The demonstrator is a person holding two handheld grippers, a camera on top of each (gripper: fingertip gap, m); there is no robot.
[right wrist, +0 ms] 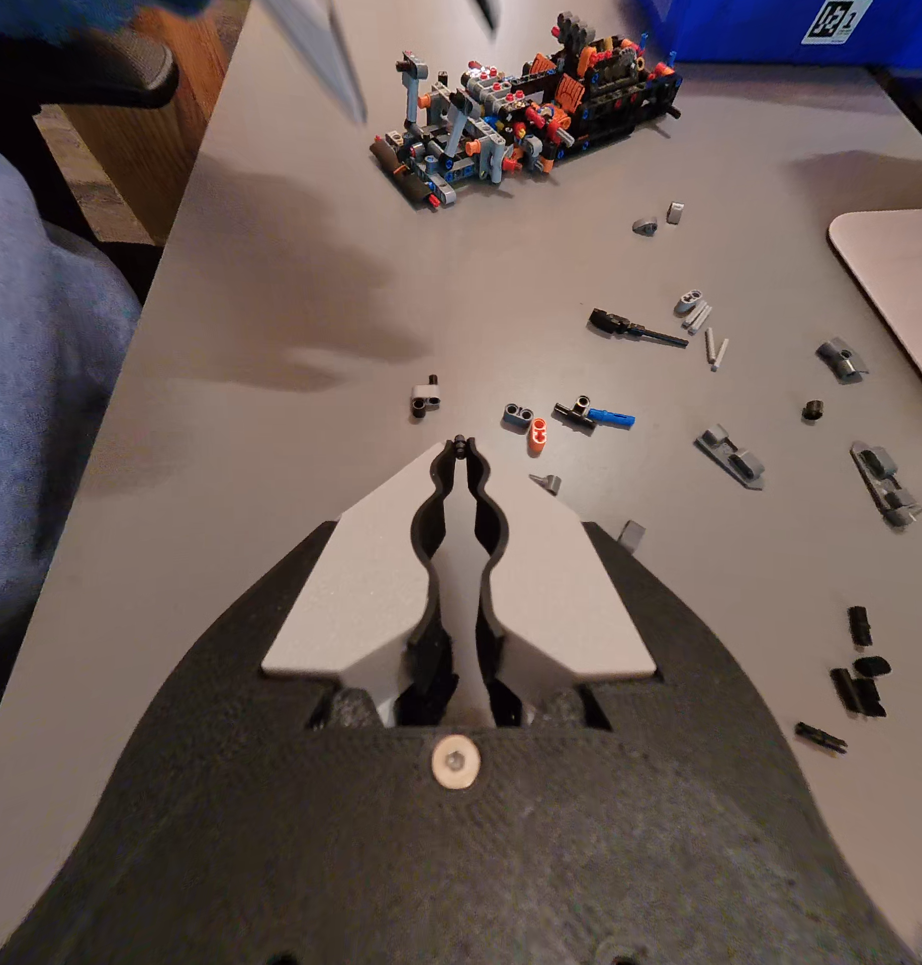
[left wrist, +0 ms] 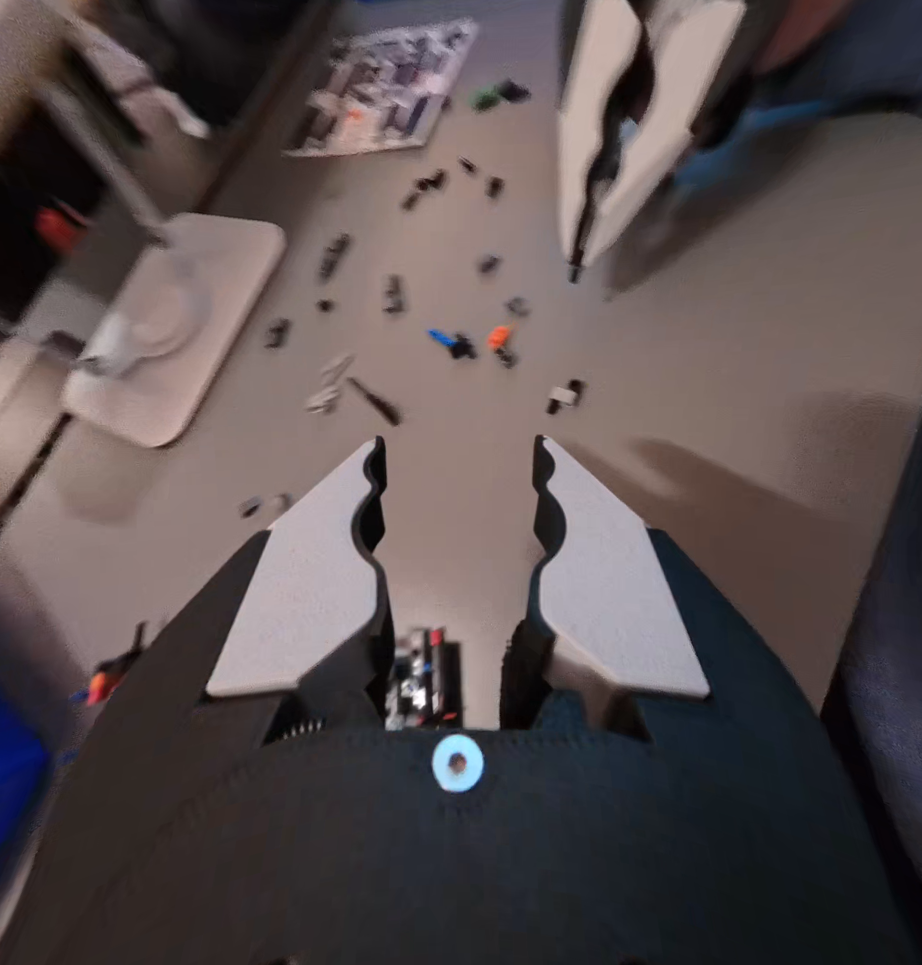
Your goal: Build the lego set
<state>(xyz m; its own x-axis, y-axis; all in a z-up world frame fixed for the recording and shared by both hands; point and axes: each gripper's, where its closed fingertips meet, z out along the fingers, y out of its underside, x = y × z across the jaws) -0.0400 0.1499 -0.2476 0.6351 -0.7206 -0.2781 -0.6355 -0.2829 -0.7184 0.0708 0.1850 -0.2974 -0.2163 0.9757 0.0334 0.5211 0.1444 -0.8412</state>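
Dim warm indoor light, left wrist view motion-blurred, right wrist view sharp, soft shadows, wide-angle edge distortion

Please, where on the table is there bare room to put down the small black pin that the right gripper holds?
In the right wrist view, the grey table is bare between its left edge, the half-built model and the grey-black connector. The right gripper holds the black pin nearby. Loose pieces crowd the right side, toward the tray.
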